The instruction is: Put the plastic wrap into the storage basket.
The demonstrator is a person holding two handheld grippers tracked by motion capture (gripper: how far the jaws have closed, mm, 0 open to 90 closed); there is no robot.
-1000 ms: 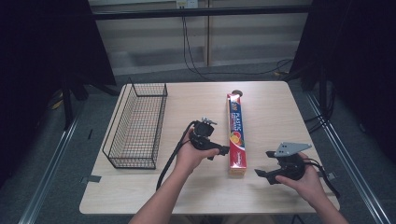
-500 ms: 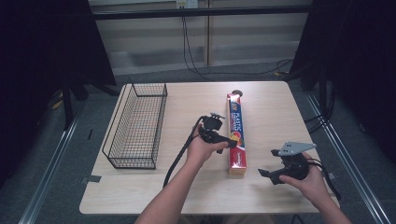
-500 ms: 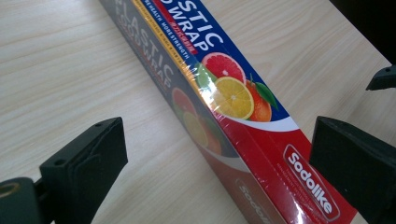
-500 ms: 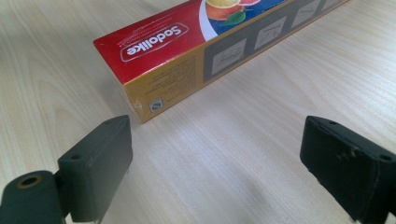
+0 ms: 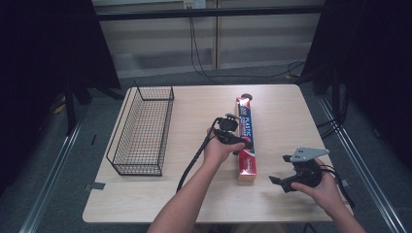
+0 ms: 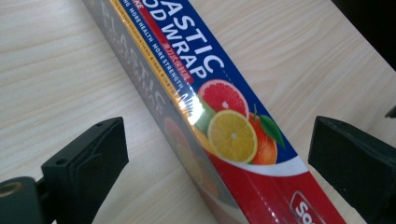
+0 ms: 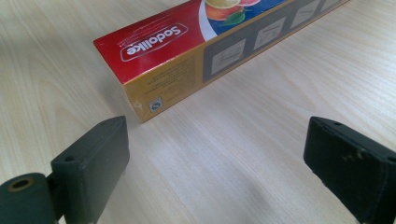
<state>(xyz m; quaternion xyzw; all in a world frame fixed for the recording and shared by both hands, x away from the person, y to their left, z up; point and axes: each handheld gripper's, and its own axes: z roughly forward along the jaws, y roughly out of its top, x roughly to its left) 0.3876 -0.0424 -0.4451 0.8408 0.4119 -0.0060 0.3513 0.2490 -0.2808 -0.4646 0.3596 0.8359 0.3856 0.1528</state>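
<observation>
Two forearms are seen bare, with no sleeves worn on them. The left gripper (image 5: 232, 136) is made of black parts, and a black cable (image 5: 193, 162) is trailed from it. The right gripper (image 5: 291, 178) is also black and is topped by a grey three-cornered plate (image 5: 306, 154), with dark cables looped behind it. In both gripper views the jaws are shown as blocky matt black pads, each marked by a small round hole.
</observation>
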